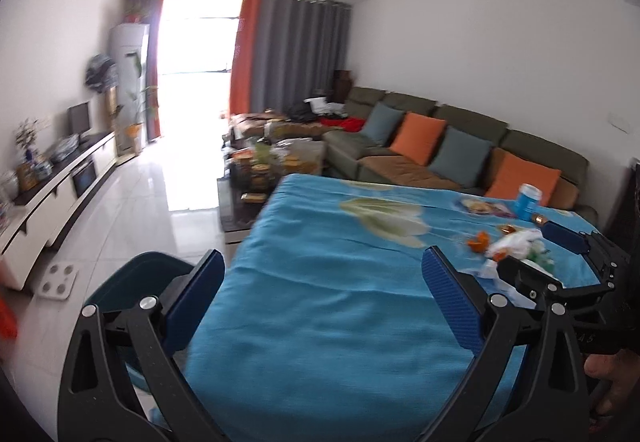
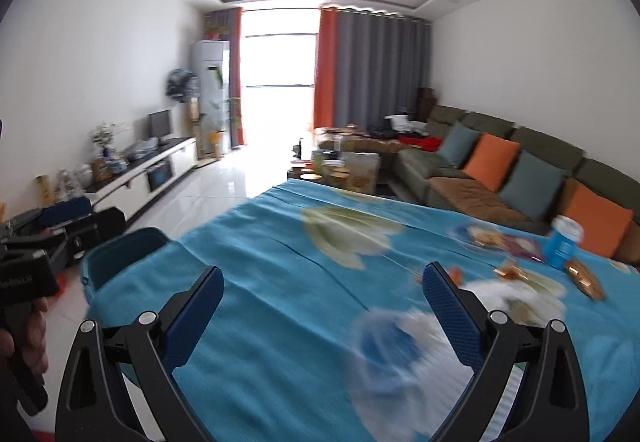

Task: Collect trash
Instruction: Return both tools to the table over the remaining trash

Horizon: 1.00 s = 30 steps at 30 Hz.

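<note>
Hovering over the near part of a table covered in a blue cloth (image 1: 320, 306), the left gripper (image 1: 322, 296) has its fingers spread wide with nothing between them; only cloth shows in the gap. The right gripper (image 2: 323, 304) hangs over the same cloth (image 2: 280, 282) with its fingers just as wide apart and holding nothing. In the left view the right gripper (image 1: 532, 246) also shows at the right edge, reaching in beside a heap of trash: a crumpled white wrapper (image 1: 516, 244), orange peel (image 1: 478, 241) just left of it, and a small gold wrapper (image 1: 508, 229) behind. It is close to the white wrapper, but whether it touches is blurred. Farther back on the cloth stand a blue can (image 1: 527, 201) and a flat printed packet (image 1: 482, 207) beside it. The right view shows the same can (image 2: 563, 242), the packet (image 2: 500, 240), gold wrappers (image 2: 586, 278) near the can, and a blurred white patch (image 2: 516, 294) just right of the right finger. A teal chair (image 1: 132, 274) sits at the table's left edge. Beyond the table are a sofa (image 1: 440, 146) with orange and grey cushions, a cluttered coffee table (image 1: 264, 166), and a bright window with orange and grey curtains (image 1: 288, 50).
</note>
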{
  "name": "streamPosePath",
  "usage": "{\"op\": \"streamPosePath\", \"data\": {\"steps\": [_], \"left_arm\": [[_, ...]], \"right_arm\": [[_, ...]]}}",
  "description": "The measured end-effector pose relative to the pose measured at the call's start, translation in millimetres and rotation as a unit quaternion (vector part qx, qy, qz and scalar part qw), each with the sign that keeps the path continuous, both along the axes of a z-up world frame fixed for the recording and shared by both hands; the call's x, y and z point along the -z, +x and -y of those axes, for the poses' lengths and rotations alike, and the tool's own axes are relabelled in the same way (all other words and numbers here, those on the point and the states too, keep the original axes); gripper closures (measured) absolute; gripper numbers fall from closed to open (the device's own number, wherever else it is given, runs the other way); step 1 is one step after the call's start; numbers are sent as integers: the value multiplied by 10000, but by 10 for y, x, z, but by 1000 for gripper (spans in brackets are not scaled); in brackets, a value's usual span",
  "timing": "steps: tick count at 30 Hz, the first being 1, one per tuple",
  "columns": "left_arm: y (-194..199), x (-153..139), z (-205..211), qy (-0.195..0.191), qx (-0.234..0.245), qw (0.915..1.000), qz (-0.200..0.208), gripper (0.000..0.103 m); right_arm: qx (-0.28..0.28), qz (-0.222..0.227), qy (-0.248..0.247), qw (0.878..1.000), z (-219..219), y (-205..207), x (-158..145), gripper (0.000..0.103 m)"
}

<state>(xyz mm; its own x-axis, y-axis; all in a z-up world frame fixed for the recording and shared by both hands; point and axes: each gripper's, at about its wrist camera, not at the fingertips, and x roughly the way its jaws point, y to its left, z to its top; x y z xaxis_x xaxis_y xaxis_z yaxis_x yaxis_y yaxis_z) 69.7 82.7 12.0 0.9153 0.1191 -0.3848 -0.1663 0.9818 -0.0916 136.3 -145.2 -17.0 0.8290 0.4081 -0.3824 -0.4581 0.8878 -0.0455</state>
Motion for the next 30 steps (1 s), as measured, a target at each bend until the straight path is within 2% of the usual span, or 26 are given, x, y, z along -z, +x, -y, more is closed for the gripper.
{"op": "streamPosePath", "data": {"steps": [6, 10, 15, 23, 30], "left_arm": [[45, 25, 408, 25, 569, 9982, 163, 6], [27, 29, 670, 111, 928, 9952, 293, 6], [1, 86, 881, 201, 1150, 9927, 291, 6], [29, 257, 987, 214, 1348, 9905, 142, 6], [152, 386, 997, 192, 1383, 9902, -41, 6]], "right_arm": [[674, 19, -81, 9977, 478, -193, 157, 7], [1053, 50, -301, 9940, 681, -357, 269, 7], [1330, -60, -341, 9905, 851, -484, 379, 7], [1395, 7, -468, 9891, 806, -508, 400, 7], [1381, -183, -578, 9886, 756, -338, 464, 11]]}}
